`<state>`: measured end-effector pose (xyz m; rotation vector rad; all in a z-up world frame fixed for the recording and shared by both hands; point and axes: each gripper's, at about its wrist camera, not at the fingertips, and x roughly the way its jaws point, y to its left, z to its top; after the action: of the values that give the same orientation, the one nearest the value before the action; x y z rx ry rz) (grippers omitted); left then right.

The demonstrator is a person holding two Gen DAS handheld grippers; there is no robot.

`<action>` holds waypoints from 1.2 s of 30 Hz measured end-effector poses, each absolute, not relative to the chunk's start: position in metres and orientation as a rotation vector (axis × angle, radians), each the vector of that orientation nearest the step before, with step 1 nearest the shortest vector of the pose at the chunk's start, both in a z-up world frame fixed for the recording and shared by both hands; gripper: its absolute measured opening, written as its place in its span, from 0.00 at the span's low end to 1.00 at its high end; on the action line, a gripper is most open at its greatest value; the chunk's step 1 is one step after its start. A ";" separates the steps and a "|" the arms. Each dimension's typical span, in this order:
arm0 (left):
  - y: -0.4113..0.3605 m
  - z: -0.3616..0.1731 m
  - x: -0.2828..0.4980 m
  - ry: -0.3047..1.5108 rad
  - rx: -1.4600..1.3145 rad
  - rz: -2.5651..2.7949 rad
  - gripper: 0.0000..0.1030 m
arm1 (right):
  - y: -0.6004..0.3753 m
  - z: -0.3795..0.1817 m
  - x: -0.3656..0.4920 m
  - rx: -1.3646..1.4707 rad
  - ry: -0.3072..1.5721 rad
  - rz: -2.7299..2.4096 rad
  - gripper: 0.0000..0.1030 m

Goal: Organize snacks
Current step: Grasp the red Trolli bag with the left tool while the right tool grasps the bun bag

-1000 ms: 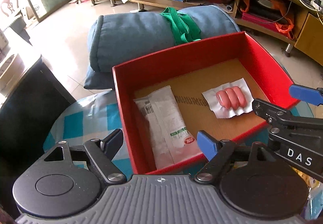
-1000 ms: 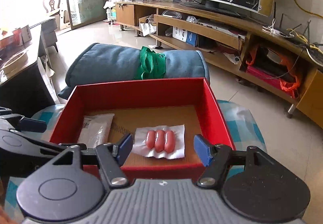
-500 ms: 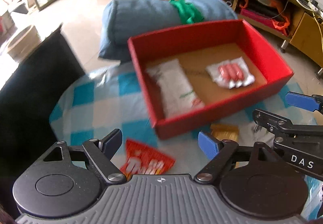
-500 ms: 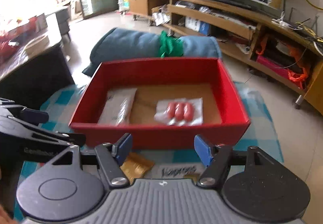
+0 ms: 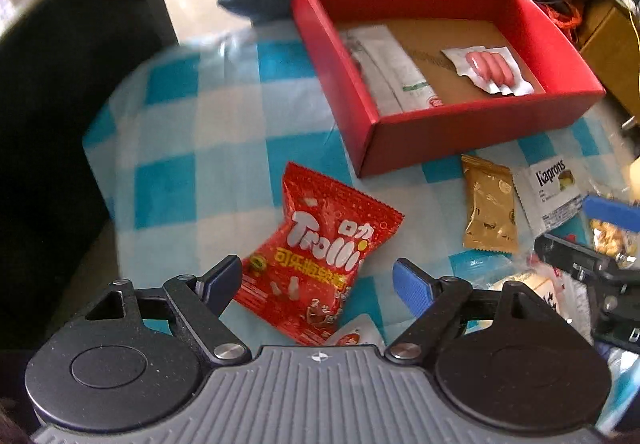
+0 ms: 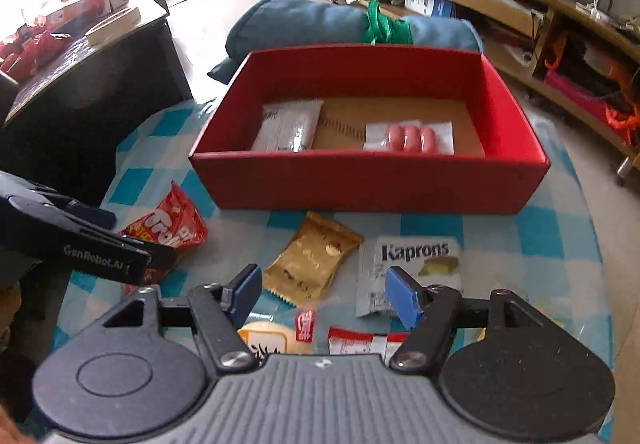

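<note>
A red box (image 5: 460, 136) (image 6: 372, 186) sits on a blue-checked tablecloth; inside lie a white sachet (image 5: 394, 72) (image 6: 290, 126) and a sausage pack (image 5: 488, 68) (image 6: 410, 136). In front of the box lie a red Trolli bag (image 5: 320, 256) (image 6: 172, 224), a gold packet (image 5: 488, 208) (image 6: 314, 258) and a white Kaprons packet (image 5: 554, 188) (image 6: 408, 268). My left gripper (image 5: 318, 284) is open and empty, just above the Trolli bag. My right gripper (image 6: 322, 294) is open and empty, over the gold and Kaprons packets.
More snack packets (image 6: 316, 336) lie at the table's near edge under my right gripper. A black cabinet (image 6: 92, 92) stands left of the table. A rolled blue cushion (image 6: 320, 24) lies behind the box, with a TV shelf (image 6: 500, 0) beyond.
Both grippers have pulled back from over the box toward the near side of the table. The loose packets in front of the box have come into view. Both stay open.
</note>
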<state>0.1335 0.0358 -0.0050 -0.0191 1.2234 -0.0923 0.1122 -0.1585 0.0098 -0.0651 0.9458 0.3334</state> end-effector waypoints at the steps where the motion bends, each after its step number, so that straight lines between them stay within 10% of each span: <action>1: 0.035 -0.007 0.134 1.224 -0.015 -0.098 0.84 | -0.158 0.008 0.114 -0.064 0.958 0.333 0.64; 10: 0.025 -0.033 0.152 1.216 0.136 -0.107 0.93 | -0.156 0.005 0.115 -0.070 0.979 0.343 0.64; 15: 0.023 -0.024 0.137 1.232 0.110 -0.132 0.65 | -0.161 0.003 0.113 -0.066 0.996 0.331 0.64; 24: 0.019 -0.016 0.122 1.270 0.079 -0.130 0.59 | -0.166 0.001 0.095 -0.013 1.034 0.326 0.71; 36: 0.019 -0.027 0.122 1.260 0.118 -0.074 0.88 | -0.126 -0.030 0.090 -0.150 1.035 0.404 0.81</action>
<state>0.1222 0.0190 -0.0268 0.1184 1.2601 -0.0742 0.0899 -0.1256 -0.0299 -0.1502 1.0348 0.4036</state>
